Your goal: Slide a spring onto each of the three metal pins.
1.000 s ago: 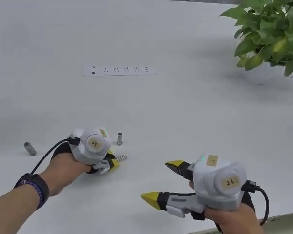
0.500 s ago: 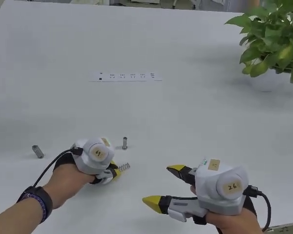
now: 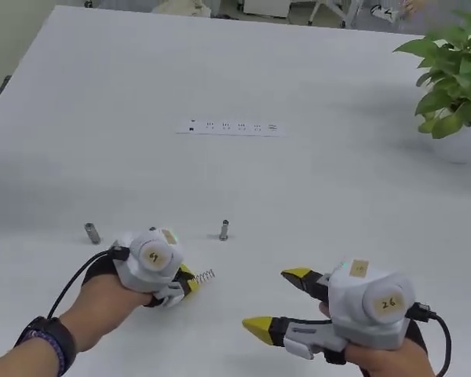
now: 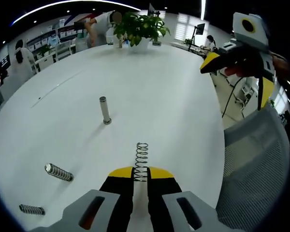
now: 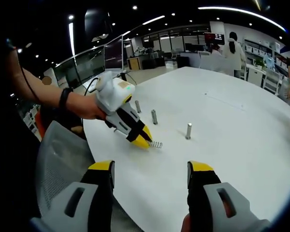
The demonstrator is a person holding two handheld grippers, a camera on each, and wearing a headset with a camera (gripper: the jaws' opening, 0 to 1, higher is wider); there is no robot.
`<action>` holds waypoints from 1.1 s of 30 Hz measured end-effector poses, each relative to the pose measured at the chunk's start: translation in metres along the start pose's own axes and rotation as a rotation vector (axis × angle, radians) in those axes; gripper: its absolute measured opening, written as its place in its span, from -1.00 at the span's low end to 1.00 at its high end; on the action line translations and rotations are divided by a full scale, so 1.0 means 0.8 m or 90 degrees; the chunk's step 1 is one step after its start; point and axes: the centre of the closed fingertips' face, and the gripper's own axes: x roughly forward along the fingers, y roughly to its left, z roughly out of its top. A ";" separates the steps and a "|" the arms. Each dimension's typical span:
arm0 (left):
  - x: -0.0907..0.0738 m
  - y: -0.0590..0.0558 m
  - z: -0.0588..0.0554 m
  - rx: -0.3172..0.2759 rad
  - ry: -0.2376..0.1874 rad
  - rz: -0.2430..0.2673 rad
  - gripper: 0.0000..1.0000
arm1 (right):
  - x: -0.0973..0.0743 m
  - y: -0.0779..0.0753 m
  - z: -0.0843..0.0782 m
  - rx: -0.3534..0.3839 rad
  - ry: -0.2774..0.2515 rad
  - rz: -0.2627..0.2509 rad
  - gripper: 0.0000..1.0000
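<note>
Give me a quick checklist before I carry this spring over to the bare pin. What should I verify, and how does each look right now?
1. Spring held firmly: ok, the left gripper is shut on its near end.
2. Bare pin standing upright: ok.
3. Table between spring and pin free of obstacles: ok.
4. Spring lined up over the pin: not ok, it sits short of the pin and off to one side.
5. Right gripper out of the way: ok, it is open and well apart from the pin.
6. Other two pins already wearing springs: ok.
</note>
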 end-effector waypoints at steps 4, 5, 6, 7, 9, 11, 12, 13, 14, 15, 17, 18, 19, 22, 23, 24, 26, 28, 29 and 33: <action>-0.015 0.003 -0.003 -0.009 -0.009 0.008 -0.95 | 0.003 0.004 0.003 -0.007 0.001 0.006 0.19; -0.021 0.004 -0.004 -0.011 -0.011 0.012 -0.95 | 0.004 0.005 0.003 -0.009 0.002 0.007 0.19; -0.024 0.006 -0.005 -0.013 -0.014 0.014 -0.95 | 0.005 0.005 0.003 -0.010 0.002 0.007 0.19; -0.028 0.007 -0.004 -0.016 -0.018 0.017 -0.95 | 0.005 0.007 0.004 -0.011 0.002 0.009 0.19; -0.034 0.007 -0.004 -0.019 -0.023 0.020 -0.95 | 0.006 0.008 0.004 -0.011 0.002 0.010 0.19; -0.042 0.009 -0.002 -0.022 -0.030 0.026 -0.95 | 0.008 0.011 0.004 -0.015 0.003 0.013 0.19; -0.045 0.009 -0.001 -0.022 -0.033 0.028 -0.95 | 0.008 0.012 0.005 -0.015 0.004 0.015 0.19; -0.048 0.009 -0.001 -0.021 -0.035 0.029 -0.95 | 0.009 0.012 0.005 -0.015 0.004 0.016 0.19; -0.051 0.009 0.000 -0.021 -0.038 0.031 -0.95 | 0.009 0.013 0.005 -0.016 0.005 0.017 0.19; -0.055 0.009 0.001 -0.021 -0.042 0.033 -0.95 | 0.009 0.014 0.005 -0.017 0.005 0.018 0.19; -0.060 0.008 0.001 -0.019 -0.047 0.035 -0.95 | 0.011 0.015 0.006 -0.018 0.006 0.021 0.19; -0.062 0.007 0.002 -0.019 -0.048 0.035 -0.95 | 0.011 0.015 0.006 -0.018 0.005 0.021 0.19; -0.065 0.005 0.001 -0.016 -0.049 0.036 -0.95 | 0.011 0.016 0.007 -0.018 0.005 0.023 0.19; -0.074 0.004 -0.002 -0.009 -0.050 0.039 -0.95 | 0.013 0.018 0.010 -0.021 0.003 0.026 0.19; -0.077 0.003 -0.003 -0.007 -0.050 0.040 -0.95 | 0.013 0.018 0.011 -0.021 0.002 0.027 0.19; -0.079 0.003 -0.004 -0.006 -0.050 0.041 -0.95 | 0.014 0.019 0.011 -0.020 0.002 0.028 0.19; -0.085 0.004 -0.006 -0.003 -0.051 0.045 -0.95 | 0.015 0.021 0.011 -0.019 0.001 0.032 0.18; -0.090 0.004 -0.006 -0.003 -0.053 0.048 -0.95 | 0.016 0.022 0.012 -0.017 -0.001 0.036 0.17; -0.093 0.004 -0.006 -0.002 -0.055 0.050 -0.95 | 0.017 0.024 0.012 -0.016 -0.001 0.039 0.17; -0.105 0.002 -0.004 0.002 -0.063 0.055 -0.95 | 0.022 0.030 0.014 -0.024 0.003 0.053 0.16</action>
